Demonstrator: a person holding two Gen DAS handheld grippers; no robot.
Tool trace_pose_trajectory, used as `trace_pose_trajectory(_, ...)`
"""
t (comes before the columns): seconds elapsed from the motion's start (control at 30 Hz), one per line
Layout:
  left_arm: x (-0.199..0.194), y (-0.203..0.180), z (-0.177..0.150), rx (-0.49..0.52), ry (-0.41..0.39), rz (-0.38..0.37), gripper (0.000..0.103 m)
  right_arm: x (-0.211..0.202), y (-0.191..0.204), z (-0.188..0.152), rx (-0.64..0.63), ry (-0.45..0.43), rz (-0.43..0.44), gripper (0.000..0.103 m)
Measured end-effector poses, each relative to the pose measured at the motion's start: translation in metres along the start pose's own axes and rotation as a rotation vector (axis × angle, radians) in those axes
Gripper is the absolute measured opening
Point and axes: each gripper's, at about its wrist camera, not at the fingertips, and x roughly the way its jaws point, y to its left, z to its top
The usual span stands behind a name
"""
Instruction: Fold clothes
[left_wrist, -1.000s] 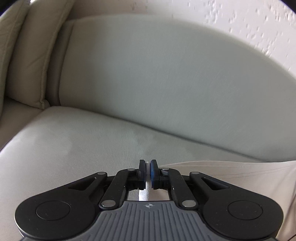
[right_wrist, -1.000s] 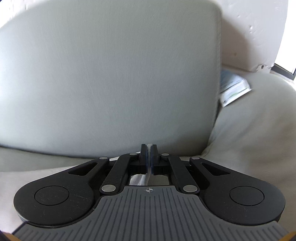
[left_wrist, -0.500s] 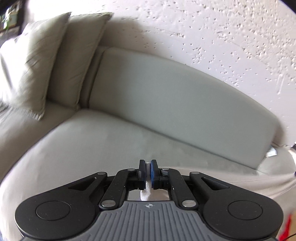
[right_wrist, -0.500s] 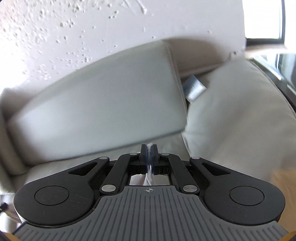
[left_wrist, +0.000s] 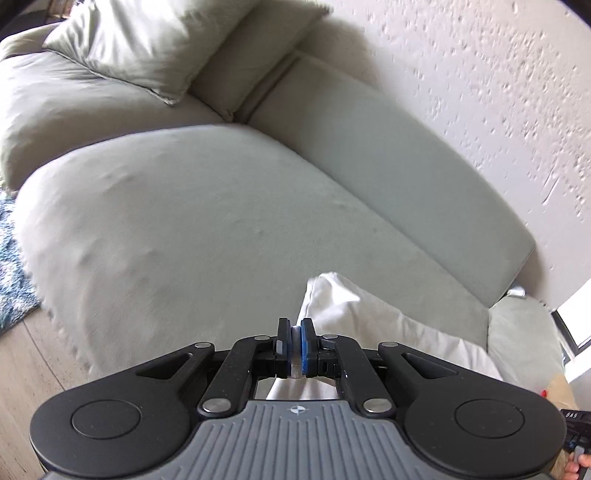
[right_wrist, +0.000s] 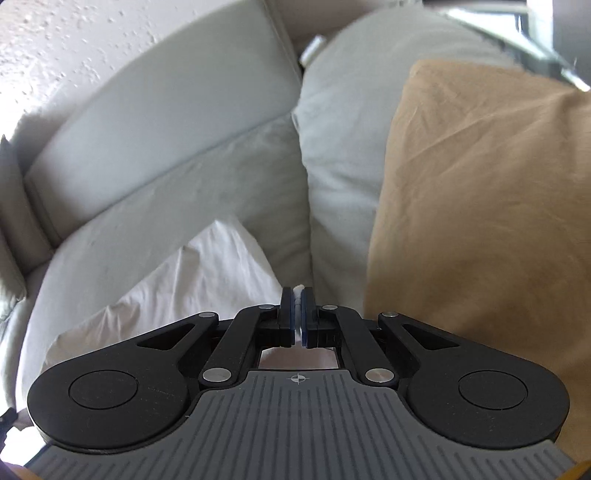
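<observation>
The grey-green sofa fills both views, its wide seat cushion serving as the folding surface, with the backrest against a textured white wall. Two loose pillows lean in the far corner on the left, out of the way of the seat. In the right wrist view a tan garment lies draped over the sofa arm on the right, probably set aside there, either waiting its turn or already done; which, I cannot tell. A blue patterned rug shows on the wooden floor beside the sofa.

The task's thing is a white garment, apparently a shirt or similar light cloth, on the right part of the seat and hanging from both claws. The left claw is pressed together with a thin strip of the white cloth pinched between its blue pads; the right claw is likewise closed on a white edge that pokes up between its fingers. Held at two points like this, the cloth can be spread and laid flat in one motion.

The fabric looks thin and soft, creased, with one peaked fold standing up from the cushion and the rest sloping down toward the claws.
</observation>
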Motion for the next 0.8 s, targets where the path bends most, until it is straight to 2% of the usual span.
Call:
trace_pose_trajectory(0.07,-0.012,-0.002,-0.012,0.023,-0.011,-0.008,0.003,-0.012,-0.002,0.001,-0.003,-0.045,0.01,0.002)
trace_pose_trajectory(0.1,-0.011,-0.006,-0.017,0.055,0.011,0.009,0.003,-0.016,-0.002,0.001,-0.019,-0.052,0.004,0.002)
trace_pose_trajectory(0.2,-0.007,-0.015,-0.035,0.144,0.078,0.065,0.005,-0.016,0.002,-0.009,-0.12,-0.01,-0.05,0.003)
trace_pose_trajectory(0.27,-0.006,-0.016,-0.04,0.144,0.102,0.099,0.016,-0.019,0.003,-0.018,-0.151,0.001,-0.06,0.005)
trace_pose_trajectory(0.33,-0.021,-0.011,-0.042,0.131,0.076,0.175,0.025,-0.032,0.005,-0.025,-0.169,-0.013,-0.068,0.007)
trace_pose_trajectory(0.37,-0.029,-0.011,-0.041,0.129,0.051,0.216,0.032,-0.039,0.005,-0.027,-0.178,-0.024,-0.074,0.015)
trace_pose_trajectory(0.4,-0.038,-0.009,-0.041,0.131,0.003,0.258,0.032,-0.047,0.005,-0.029,-0.187,-0.036,-0.081,0.02)
trace_pose_trajectory(0.43,-0.045,-0.012,-0.041,0.15,-0.038,0.257,0.032,-0.056,0.006,-0.033,-0.193,-0.056,-0.076,0.024)
trace_pose_trajectory(0.47,-0.05,-0.016,-0.041,0.17,-0.078,0.254,0.032,-0.065,0.007,-0.036,-0.197,-0.075,-0.067,0.035)
trace_pose_trajectory(0.5,-0.049,-0.024,-0.04,0.201,-0.08,0.202,0.031,-0.07,0.011,-0.038,-0.202,-0.088,-0.055,0.04)
trace_pose_trajectory(0.53,-0.048,-0.033,-0.039,0.232,-0.082,0.15,0.031,-0.069,0.017,-0.04,-0.213,-0.079,-0.029,0.04)
trace_pose_trajectory(0.63,-0.021,-0.064,-0.043,0.296,-0.008,-0.016,0.031,-0.055,0.042,-0.045,-0.247,-0.016,0.07,0.039)
trace_pose_trajectory(0.67,-0.01,-0.074,-0.045,0.322,0.017,-0.038,0.031,-0.046,0.051,-0.046,-0.253,0.026,0.105,0.035)
trace_pose_trajectory(0.7,0.003,-0.083,-0.047,0.344,0.049,-0.045,0.031,-0.036,0.06,-0.047,-0.26,0.066,0.124,0.027)
trace_pose_trajectory(0.8,0.033,-0.099,-0.05,0.353,0.117,-0.069,0.031,-0.004,0.079,-0.042,-0.295,0.141,0.088,0.025)
